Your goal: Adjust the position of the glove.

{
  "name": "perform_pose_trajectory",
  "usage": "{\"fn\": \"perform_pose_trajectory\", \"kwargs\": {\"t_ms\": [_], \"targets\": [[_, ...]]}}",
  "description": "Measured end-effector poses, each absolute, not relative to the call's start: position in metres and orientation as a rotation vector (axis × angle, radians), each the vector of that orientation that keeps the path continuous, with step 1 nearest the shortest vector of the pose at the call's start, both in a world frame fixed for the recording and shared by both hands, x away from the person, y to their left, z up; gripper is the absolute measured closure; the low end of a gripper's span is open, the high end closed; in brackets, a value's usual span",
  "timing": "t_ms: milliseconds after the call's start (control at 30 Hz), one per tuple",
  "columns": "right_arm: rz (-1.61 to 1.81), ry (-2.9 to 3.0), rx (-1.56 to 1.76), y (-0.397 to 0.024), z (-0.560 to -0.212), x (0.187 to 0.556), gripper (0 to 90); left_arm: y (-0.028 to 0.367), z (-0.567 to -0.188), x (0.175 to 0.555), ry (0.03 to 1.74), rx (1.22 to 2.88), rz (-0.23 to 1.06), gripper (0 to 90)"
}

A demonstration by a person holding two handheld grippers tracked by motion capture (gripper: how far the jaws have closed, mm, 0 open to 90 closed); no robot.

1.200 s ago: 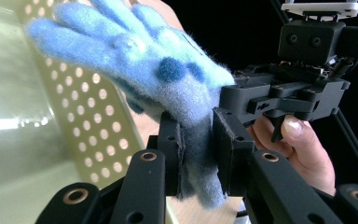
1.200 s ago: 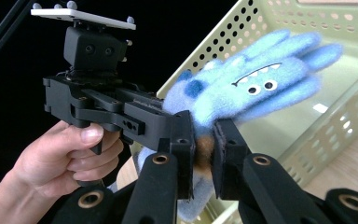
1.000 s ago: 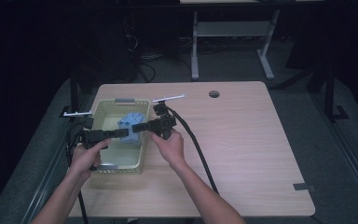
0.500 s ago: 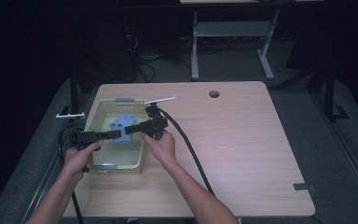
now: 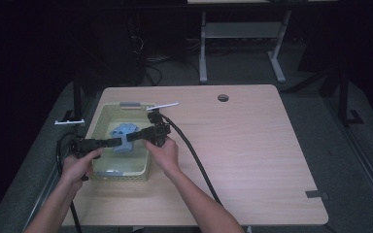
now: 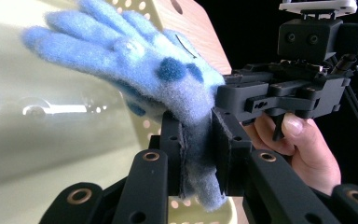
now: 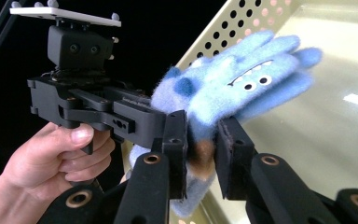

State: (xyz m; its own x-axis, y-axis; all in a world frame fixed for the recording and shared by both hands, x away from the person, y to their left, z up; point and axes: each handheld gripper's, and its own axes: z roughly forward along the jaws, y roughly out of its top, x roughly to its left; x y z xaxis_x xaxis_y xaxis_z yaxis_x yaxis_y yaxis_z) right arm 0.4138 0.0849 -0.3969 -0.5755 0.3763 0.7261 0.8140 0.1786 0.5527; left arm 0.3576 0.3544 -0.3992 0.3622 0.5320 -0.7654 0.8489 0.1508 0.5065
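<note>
Blue fuzzy glove [image 5: 124,132], held over a pale yellow perforated basket [image 5: 101,121] that stands at the left part of the wooden bench [image 5: 252,145].

High view: the left gripper [image 5: 120,142] reaches in from the basket's left side and the right gripper [image 5: 130,137] from its right, and the two meet at the glove above the basket's floor. A hand grasps the handle of each, and a black cable [image 5: 194,160] trails from the right gripper across the bench toward the near edge.

Left gripper view: the left gripper [image 6: 198,154] is closed on the glove [image 6: 135,65], its two pads pressing the cuff end between them. The glove's fingers spread up and to the left in front of the basket wall [image 6: 51,140], and dark blue spots mark its back. The right gripper's body, with the hand [image 6: 303,149] that carries it, sits just beside the glove at the right.

Right gripper view: the right gripper [image 7: 200,154] has the cuff end of the glove [image 7: 242,88] between its pads; its jaws have just been opening, yet the pads appear still to touch the fabric. This side of the glove bears two small eyes and a toothed mouth. The other hand [image 7: 60,158] and the left gripper's body are at the left, close against the glove, with the basket wall [image 7: 242,23] behind.
</note>
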Motion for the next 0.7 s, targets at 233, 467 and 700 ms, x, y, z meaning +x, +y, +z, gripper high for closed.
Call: {"fn": "perform_pose_trajectory", "kwargs": {"t_ms": [233, 467, 700], "targets": [[-1.354, -2.057, -1.124, 0.0863, -0.4001, 0.4155, 72.5, 0.355, -0.401, 0.3585, 1.319, 1.527, -0.355, 75.2], [-1.333, -2.09, -1.132, 0.0817, -0.4006, 0.4164, 70.6, 0.3539, -0.4045, 0.3603, 1.33, 1.539, -0.353, 75.3], [-1.327, -2.087, -1.143, 0.0793, -0.403, 0.417, 67.5, 0.3552, -0.4053, 0.3601, 1.367, 1.572, -0.315, 75.3]]}}
